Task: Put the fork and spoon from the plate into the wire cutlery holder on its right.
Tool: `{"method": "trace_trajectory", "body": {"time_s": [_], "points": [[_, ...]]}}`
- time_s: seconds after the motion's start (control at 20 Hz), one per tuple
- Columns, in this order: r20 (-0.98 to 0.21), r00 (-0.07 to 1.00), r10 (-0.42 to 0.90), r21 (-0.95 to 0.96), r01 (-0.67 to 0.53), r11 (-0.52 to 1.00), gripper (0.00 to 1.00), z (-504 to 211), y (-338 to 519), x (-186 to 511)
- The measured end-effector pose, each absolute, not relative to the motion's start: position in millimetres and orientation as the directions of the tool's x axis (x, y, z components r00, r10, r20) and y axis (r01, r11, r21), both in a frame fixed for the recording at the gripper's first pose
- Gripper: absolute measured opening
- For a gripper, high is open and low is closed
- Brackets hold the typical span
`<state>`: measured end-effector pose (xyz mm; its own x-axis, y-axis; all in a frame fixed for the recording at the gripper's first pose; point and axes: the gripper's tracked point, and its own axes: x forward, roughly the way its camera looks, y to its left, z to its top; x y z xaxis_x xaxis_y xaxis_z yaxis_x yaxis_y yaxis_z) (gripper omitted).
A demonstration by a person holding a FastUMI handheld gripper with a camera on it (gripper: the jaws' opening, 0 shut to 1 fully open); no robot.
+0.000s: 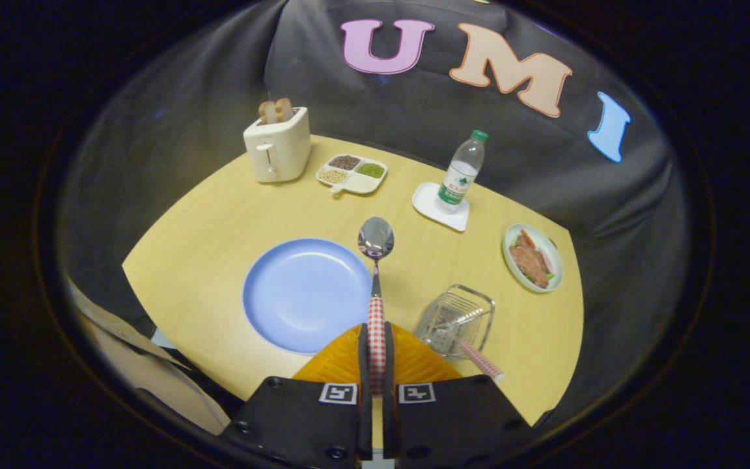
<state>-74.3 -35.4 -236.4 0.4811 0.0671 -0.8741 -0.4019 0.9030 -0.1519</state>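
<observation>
Jaws (375, 355) at the bottom centre of the frame are pinched on the checked handle of the spoon (375, 273), both fingers pressing its sides. Its long axis runs straight ahead along the fingers, bowl forward and raised over the right rim of the blue plate (306, 293), which lies bare at lower centre. The coming move turns on one relation — the wire holder (459, 319) sits just to the right of the jaws and slightly ahead, near the desk's (219, 215) front edge. The fork (472, 348) already lies in it, tines inside, its checked handle sticking out over the rim toward lower right. By my judgement the spoon must swing right and tip down to go in beside it.

Hard to make out: the holder's thin wires, and how the fork's tines rest — glare blurs them. The spoon's handle end is hidden between the fingers.
</observation>
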Motion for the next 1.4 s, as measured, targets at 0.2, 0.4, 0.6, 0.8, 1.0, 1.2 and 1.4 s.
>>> {"method": "trace_trajectory", "body": {"time_s": [0.2,0.4,0.6,0.8,1.0,1.2,1.4], "points": [[-0.89,0.45,0.074,-0.134,-0.413,0.901,0.09,-222,-64,-63],[-0.91,0.409,0.063,-0.136,-0.438,0.889,0.09,-214,-92,-65],[-0.94,0.34,0.025,-0.152,-0.485,0.861,0.09,-211,-122,-70],[-0.958,0.288,-0.012,-0.166,-0.516,0.84,0.09,-209,-144,-73],[-0.974,0.218,-0.062,-0.179,-0.571,0.801,0.09,-206,-164,-71],[-0.991,0.108,-0.078,-0.128,-0.617,0.777,0.09,-211,-169,-67],[-0.994,0.02,-0.112,-0.097,-0.656,0.748,0.09,-223,-171,-64]]}}
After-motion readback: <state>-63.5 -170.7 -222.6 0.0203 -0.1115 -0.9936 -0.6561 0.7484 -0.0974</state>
